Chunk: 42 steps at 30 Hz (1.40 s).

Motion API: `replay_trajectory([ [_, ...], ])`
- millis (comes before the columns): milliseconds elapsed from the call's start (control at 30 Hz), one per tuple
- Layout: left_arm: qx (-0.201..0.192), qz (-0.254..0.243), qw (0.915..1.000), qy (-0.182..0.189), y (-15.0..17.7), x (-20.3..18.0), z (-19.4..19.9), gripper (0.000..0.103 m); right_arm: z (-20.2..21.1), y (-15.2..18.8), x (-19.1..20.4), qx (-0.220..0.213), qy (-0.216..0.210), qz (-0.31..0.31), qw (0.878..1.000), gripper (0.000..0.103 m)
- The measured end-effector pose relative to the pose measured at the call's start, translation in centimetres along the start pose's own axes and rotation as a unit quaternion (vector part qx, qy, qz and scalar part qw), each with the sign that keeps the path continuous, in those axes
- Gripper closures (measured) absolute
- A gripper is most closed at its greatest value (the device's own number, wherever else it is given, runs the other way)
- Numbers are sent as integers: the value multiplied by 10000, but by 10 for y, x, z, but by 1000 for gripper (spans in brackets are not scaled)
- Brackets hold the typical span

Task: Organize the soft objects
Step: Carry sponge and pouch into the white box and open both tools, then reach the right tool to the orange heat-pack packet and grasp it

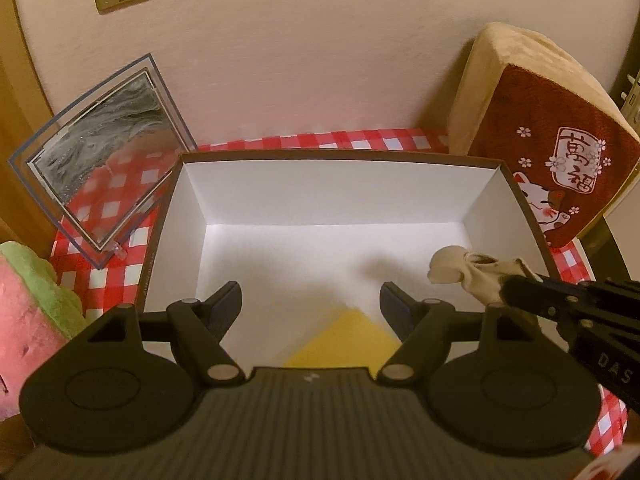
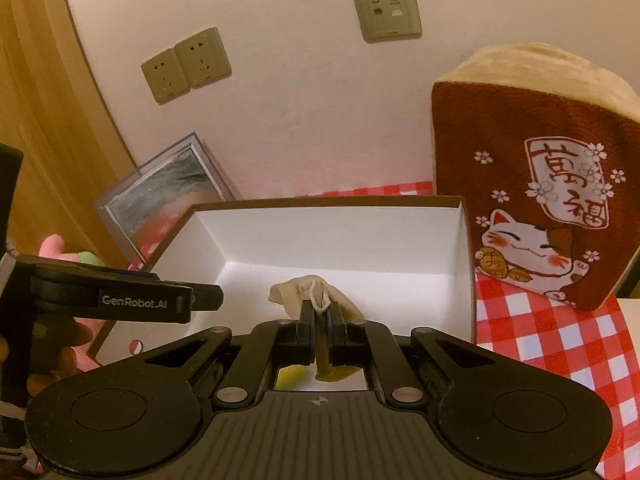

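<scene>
Right gripper (image 2: 319, 314) pinching small beige drawstring cloth pouch (image 2: 308, 292) over open white-lined cardboard box (image 2: 340, 236); left gripper (image 1: 310, 304) spread, empty. Risk: drawstring snagging on release, dragging pouch back out.

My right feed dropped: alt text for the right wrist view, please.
The right gripper, jaws shut on a beige drawstring pouch, holds it over the open white-lined box. The left gripper reaches in from the left.
</scene>
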State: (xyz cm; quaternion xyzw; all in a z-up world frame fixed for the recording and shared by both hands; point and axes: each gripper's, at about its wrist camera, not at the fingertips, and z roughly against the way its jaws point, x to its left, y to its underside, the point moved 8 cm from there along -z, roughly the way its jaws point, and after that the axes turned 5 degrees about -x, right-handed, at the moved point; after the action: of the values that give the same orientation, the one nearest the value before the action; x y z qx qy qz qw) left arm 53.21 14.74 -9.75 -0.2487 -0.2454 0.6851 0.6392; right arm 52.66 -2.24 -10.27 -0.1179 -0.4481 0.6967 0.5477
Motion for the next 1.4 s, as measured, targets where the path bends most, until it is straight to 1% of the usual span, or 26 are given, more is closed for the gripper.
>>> replay_trajectory([
  [233,27,8,10000,21,6,-1,8,29,-2,-4,3,-100,-9,34,9999,96],
  [333,11,7,10000,32,10,-2,14,29,1,-4,2,-94,-24,26,9999,90],
  [367,14,18,10000,37,11,-2,16,29,3,-4,1,-97,-20,20,9999,86],
  [400,8,25,10000,41,13,-2,19,29,5,-4,0,-103,-17,5,9999,80],
  [433,-2,23,10000,46,14,-2,22,29,8,-3,-2,-116,-9,-20,9999,76],
  [500,-11,12,10000,43,18,-2,29,29,14,-2,-4,-148,-4,-54,9999,64],
  [600,-71,1,10000,56,23,-3,40,29,27,1,-5,-208,-31,-62,9998,57],
  [833,-192,151,9997,65,41,-5,74,29,65,9,-6,-338,-129,-100,9993,53],
  [1000,-236,112,9996,46,64,-8,100,29,100,22,-5,-425,-193,-110,9988,45],
  [1133,-210,77,9997,18,87,-8,119,29,128,39,-7,-416,-342,-304,9981,42],
  [1400,-88,224,9997,-33,136,-5,150,29,174,85,-3,-283,-330,-353,9984,41],
])
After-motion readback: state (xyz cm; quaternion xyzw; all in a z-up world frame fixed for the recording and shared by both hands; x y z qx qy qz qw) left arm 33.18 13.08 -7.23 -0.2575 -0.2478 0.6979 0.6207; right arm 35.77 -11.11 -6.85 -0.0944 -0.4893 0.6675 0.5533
